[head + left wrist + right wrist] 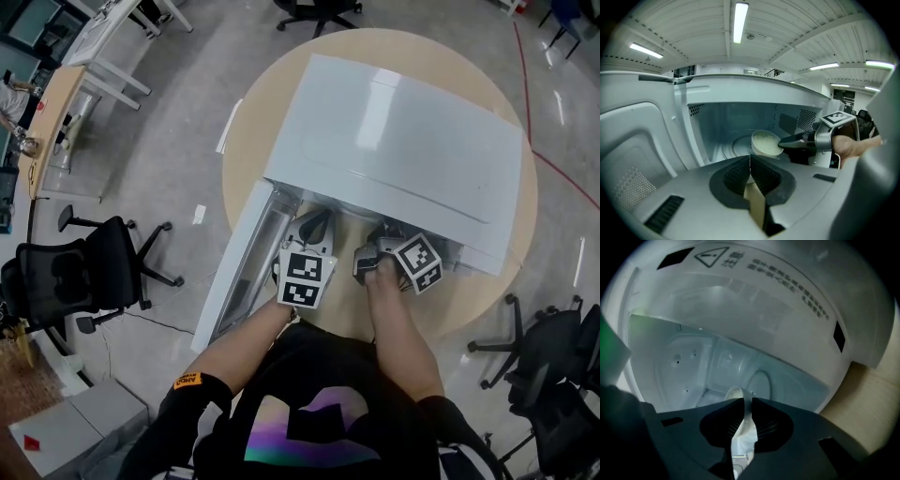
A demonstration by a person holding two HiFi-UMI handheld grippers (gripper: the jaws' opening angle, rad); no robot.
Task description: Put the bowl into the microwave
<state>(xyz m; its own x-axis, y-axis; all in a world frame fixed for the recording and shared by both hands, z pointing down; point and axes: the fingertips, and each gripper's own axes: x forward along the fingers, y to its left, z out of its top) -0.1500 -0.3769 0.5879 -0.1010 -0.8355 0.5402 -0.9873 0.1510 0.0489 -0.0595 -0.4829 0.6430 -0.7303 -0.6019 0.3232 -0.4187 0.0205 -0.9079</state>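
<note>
A white microwave (403, 131) stands on a round wooden table (473, 291) with its door (239, 267) swung open to the left. Both grippers sit at its opening. In the left gripper view a pale bowl (766, 142) hangs tilted just above the glass turntable (735, 146) inside the cavity. My right gripper (786, 140) is shut on the bowl's right rim. In the right gripper view the bowl's white rim (742, 423) runs edge-on between the jaws of my right gripper (745, 402). My left gripper (750, 160) is shut and empty, low before the opening, left of the bowl.
The open door's inner face (633, 154) fills the left of the left gripper view. The cavity walls (684, 366) and ceiling close round the bowl. Black office chairs (84, 272) stand on the floor round the table, and a desk (52, 103) is at the far left.
</note>
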